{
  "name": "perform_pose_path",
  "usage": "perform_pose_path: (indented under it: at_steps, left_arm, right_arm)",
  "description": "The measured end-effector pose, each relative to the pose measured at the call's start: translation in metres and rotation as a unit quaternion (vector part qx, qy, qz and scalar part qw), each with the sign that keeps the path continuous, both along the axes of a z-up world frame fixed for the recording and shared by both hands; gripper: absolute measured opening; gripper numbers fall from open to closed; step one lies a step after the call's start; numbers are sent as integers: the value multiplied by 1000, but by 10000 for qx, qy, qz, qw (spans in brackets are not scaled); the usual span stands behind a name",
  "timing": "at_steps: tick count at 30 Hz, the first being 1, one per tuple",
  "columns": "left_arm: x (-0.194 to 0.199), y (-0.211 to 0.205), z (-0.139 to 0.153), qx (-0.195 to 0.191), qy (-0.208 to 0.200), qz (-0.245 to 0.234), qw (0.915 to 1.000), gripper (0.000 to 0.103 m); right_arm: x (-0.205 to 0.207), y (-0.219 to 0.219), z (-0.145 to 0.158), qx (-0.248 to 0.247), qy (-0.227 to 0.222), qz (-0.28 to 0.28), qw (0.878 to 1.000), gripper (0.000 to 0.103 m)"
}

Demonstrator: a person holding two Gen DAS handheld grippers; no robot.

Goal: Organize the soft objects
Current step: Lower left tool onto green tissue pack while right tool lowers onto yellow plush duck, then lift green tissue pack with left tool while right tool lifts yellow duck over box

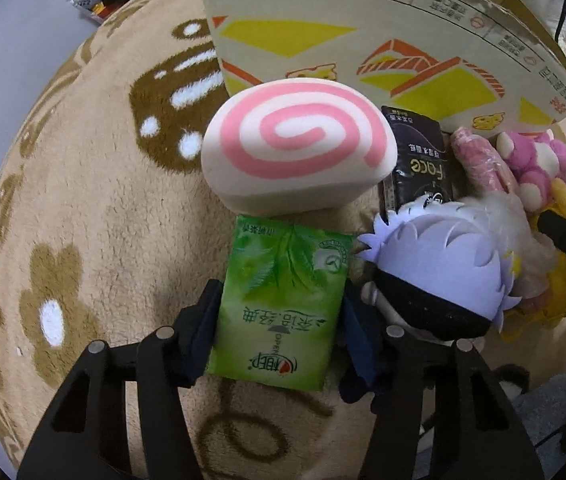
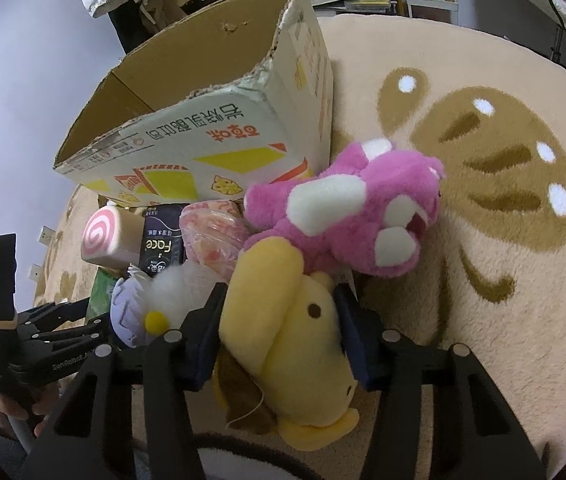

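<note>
Between left tool point(image 1: 281, 312) pads, tissue pack point(image 1: 283, 300)

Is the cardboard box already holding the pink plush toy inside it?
No, in the right wrist view the pink plush toy lies on the rug outside the cardboard box, against its printed side.

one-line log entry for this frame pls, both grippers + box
left gripper: shut on green tissue pack | right gripper: shut on yellow plush | cardboard box: open, on rug, no items seen inside | phase: grasped, not lifted
</note>
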State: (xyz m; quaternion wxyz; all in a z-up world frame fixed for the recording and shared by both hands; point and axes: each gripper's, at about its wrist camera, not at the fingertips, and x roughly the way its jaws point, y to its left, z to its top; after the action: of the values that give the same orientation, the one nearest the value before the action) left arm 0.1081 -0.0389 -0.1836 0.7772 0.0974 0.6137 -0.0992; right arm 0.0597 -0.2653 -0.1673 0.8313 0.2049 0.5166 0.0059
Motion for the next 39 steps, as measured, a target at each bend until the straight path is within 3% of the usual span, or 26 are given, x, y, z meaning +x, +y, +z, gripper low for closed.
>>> perform_pose_path:
  at_steps: [8,21,29,39]
  left_arm:
    - [-4,3,17,-92,-259,29,9996,56]
    - [-38,-4,69,-178,-1173,-13,9929,56]
    - [-42,12,101,-319,-1765,109,9837,56]
    - [-54,20,145,-452,-2732,154,9608,56]
  right_arm:
    - [-6,-3,12,-41,-229,-110,9997,52]
    - [-18,2,42,-122,-948,-31,9954,51]
    - [-32,12,68,-340,-1536,54,9875,51]
    - [-48,18,100,-668,-2166,47,9740,50]
